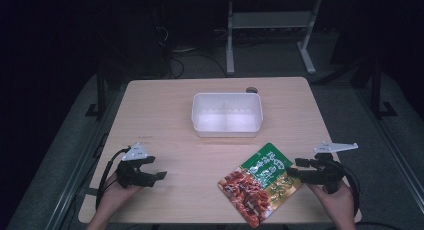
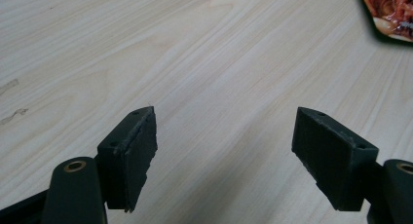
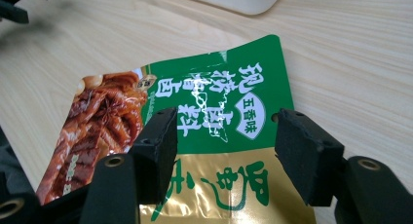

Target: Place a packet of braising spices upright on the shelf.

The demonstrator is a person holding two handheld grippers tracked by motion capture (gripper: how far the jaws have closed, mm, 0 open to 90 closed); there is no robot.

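A flat food pouch (image 1: 258, 183), green and gold with a picture of red meat, lies on the wooden table near its front right. My right gripper (image 1: 292, 168) is at the pouch's right edge, open, and its jaws straddle the green and gold part of the pouch (image 3: 221, 136) without closing on it. My left gripper (image 1: 161, 175) rests low over bare wood at the front left, open and empty (image 2: 224, 141). A corner of the pouch (image 2: 389, 12) shows at the top right of the left gripper view.
A white, empty plastic container (image 1: 227, 114) stands mid-table behind the pouch; its edge (image 3: 229, 0) shows in the right gripper view. A small dark round object (image 1: 251, 90) lies at the far edge. Desk legs and cables stand on the floor beyond.
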